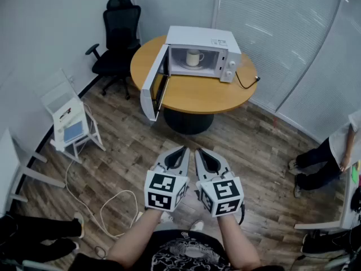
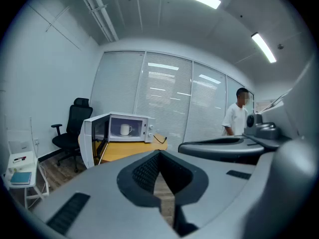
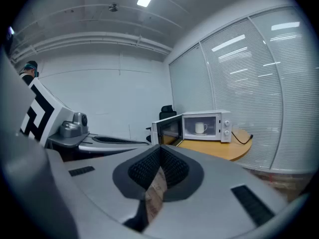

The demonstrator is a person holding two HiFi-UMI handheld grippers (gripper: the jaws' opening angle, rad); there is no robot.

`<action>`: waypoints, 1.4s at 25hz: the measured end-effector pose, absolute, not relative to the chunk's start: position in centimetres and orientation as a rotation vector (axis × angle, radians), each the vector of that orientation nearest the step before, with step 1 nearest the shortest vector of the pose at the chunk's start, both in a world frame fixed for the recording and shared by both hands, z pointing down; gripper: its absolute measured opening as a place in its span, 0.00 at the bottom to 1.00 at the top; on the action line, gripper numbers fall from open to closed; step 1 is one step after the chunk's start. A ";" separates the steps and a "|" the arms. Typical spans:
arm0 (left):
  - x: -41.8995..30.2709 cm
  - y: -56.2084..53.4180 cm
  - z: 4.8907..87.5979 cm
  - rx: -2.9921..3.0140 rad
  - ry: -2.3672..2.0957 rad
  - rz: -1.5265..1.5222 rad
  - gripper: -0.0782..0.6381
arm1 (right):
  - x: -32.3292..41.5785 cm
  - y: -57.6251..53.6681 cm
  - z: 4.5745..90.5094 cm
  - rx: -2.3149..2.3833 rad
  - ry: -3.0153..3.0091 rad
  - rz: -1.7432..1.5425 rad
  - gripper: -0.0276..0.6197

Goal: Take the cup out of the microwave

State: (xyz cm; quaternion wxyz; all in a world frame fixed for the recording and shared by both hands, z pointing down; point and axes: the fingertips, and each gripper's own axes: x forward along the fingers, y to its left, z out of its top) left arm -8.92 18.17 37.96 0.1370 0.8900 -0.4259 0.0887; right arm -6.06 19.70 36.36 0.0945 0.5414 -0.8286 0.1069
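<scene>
A white microwave point(image 1: 198, 51) stands on a round wooden table point(image 1: 197, 95), and its door point(image 1: 153, 86) hangs wide open to the left. Inside it a white cup point(image 1: 194, 57) sits on the turntable. The left gripper view shows the cup point(image 2: 126, 130) far ahead, as does the right gripper view, where the cup point(image 3: 201, 128) sits inside the microwave point(image 3: 207, 127). My left gripper point(image 1: 183, 149) and right gripper point(image 1: 201, 151) are held side by side over the wooden floor, well short of the table. Both point toward the microwave, jaws shut with nothing in them.
A black office chair point(image 1: 115, 38) stands left of the table. A white rack point(image 1: 70, 120) and a loose cable point(image 1: 107, 208) lie at the left on the floor. One person point(image 1: 324, 162) is at the right edge. Blinds line the far wall.
</scene>
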 end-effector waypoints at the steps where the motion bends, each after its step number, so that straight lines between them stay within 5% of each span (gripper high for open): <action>1: -9.0 18.0 38.0 2.576 -1.231 0.256 0.12 | -6.3 19.6 36.4 1.602 -2.458 0.318 0.07; 35: -13.0 10.5 39.4 2.634 -1.119 0.284 0.12 | -10.6 12.6 37.5 1.726 -2.386 0.320 0.07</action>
